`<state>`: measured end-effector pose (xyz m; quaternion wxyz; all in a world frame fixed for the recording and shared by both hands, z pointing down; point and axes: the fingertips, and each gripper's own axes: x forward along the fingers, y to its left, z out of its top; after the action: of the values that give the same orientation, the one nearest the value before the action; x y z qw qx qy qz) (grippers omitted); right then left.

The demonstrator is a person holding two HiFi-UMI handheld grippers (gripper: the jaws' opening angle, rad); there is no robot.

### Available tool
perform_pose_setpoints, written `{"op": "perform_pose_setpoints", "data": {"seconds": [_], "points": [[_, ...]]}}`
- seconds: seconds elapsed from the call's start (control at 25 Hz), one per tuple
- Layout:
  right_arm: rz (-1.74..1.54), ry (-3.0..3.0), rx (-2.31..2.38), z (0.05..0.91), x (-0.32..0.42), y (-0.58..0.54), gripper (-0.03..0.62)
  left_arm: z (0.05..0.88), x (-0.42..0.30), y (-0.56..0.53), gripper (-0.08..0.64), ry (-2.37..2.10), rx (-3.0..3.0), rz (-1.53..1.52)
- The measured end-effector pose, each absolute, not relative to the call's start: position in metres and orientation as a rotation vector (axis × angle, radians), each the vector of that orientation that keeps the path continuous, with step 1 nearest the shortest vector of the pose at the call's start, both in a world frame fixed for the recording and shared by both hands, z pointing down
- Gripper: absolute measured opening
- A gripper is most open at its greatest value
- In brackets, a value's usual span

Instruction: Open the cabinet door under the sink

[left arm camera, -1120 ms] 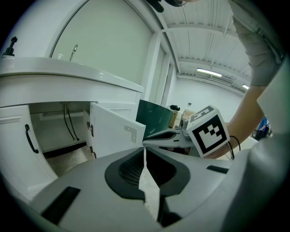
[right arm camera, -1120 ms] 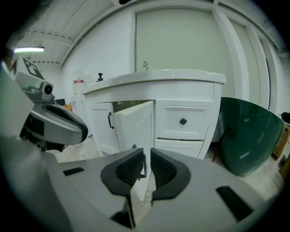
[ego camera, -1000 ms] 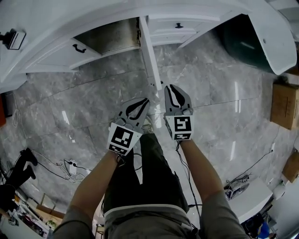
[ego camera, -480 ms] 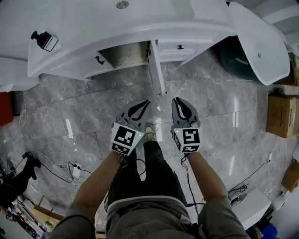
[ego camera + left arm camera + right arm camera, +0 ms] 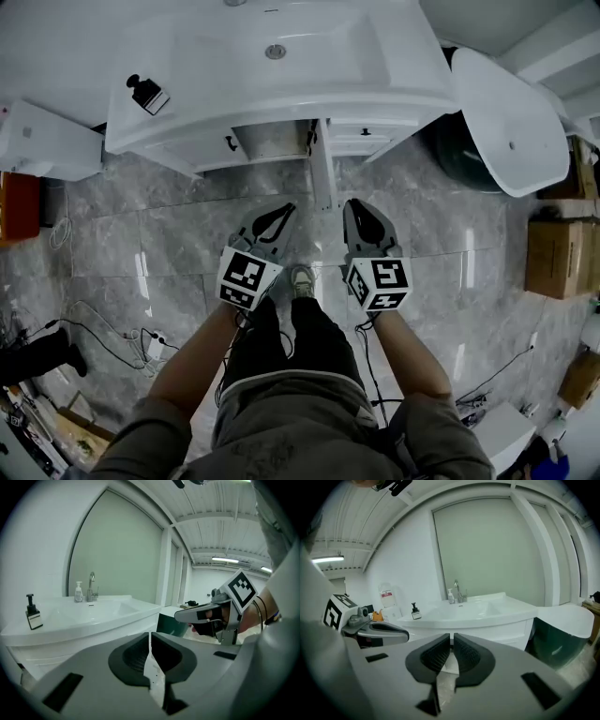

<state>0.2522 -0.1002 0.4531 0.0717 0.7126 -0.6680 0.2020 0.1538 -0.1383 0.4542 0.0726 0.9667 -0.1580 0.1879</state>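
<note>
The white vanity (image 5: pixel 281 112) stands at the top of the head view under the sink basin (image 5: pixel 281 52). Its middle cabinet door (image 5: pixel 322 167) stands open, edge-on toward me, with the dark compartment (image 5: pixel 272 139) showing beside it. My left gripper (image 5: pixel 285 208) and right gripper (image 5: pixel 353 204) hover side by side over the floor just short of the door's free edge, one on each side, touching nothing. Both are shut with nothing held. The left gripper (image 5: pixel 150 635) faces the sink (image 5: pixel 93 611); the right gripper (image 5: pixel 452 638) also faces the sink (image 5: pixel 478 607).
A soap bottle (image 5: pixel 147 94) sits on the counter's left end. A white tub (image 5: pixel 511 122) over a dark green bin (image 5: pixel 464 155) stands to the right. Cardboard boxes (image 5: pixel 548 258) line the right edge. Cables and a power strip (image 5: pixel 145 336) lie on the marble floor at left.
The vanity has slid down into view, so the whole sink now shows. Both grippers stay shut and side by side, a little farther back from the open door.
</note>
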Motion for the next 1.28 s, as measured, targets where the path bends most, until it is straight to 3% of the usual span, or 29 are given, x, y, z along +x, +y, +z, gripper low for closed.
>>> {"op": "perform_pose_setpoints", "data": {"seconds": [0.96, 1.28], "points": [[0.223, -2.38, 1.854, 0.207, 0.143, -0.186, 0.035, 0.224, 0.047, -0.22, 0.028, -0.897, 3.015, 0.297], [-0.073, -2.501, 1.787, 0.113, 0.1, -0.179, 0.035, 0.18, -0.002, -0.233, 0.028, -1.061, 3.057, 0.245]]}}
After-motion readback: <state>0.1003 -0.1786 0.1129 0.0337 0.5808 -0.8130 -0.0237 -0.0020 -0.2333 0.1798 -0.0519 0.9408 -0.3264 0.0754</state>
